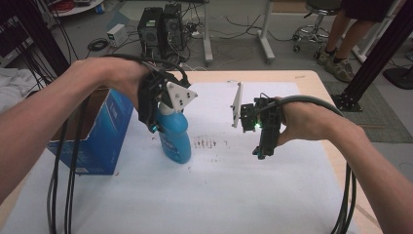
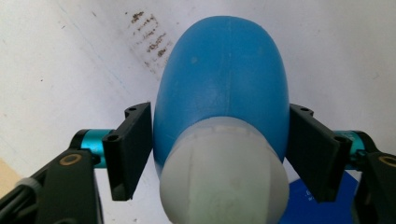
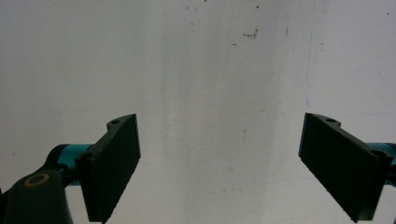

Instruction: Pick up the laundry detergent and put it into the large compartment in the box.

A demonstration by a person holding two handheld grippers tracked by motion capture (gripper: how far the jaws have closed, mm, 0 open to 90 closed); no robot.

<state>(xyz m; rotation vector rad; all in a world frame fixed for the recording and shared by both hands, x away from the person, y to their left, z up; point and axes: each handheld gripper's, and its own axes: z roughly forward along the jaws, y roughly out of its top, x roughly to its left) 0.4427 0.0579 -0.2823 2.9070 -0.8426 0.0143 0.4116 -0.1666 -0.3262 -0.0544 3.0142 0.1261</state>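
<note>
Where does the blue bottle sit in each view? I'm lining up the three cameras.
High view: blue bottle stands left of centre on the white sheet, under the left gripper.
Left gripper view: centre, between the jaws, pale cap nearest the camera.
Right gripper view: not in it.
Shared landmark: the dark smudge marks on the sheet, beside the bottle.

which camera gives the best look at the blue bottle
The left gripper view: the blue bottle sits between the jaws of the left hand-held gripper. The high view shows its lower body under that hand-held gripper.
</note>
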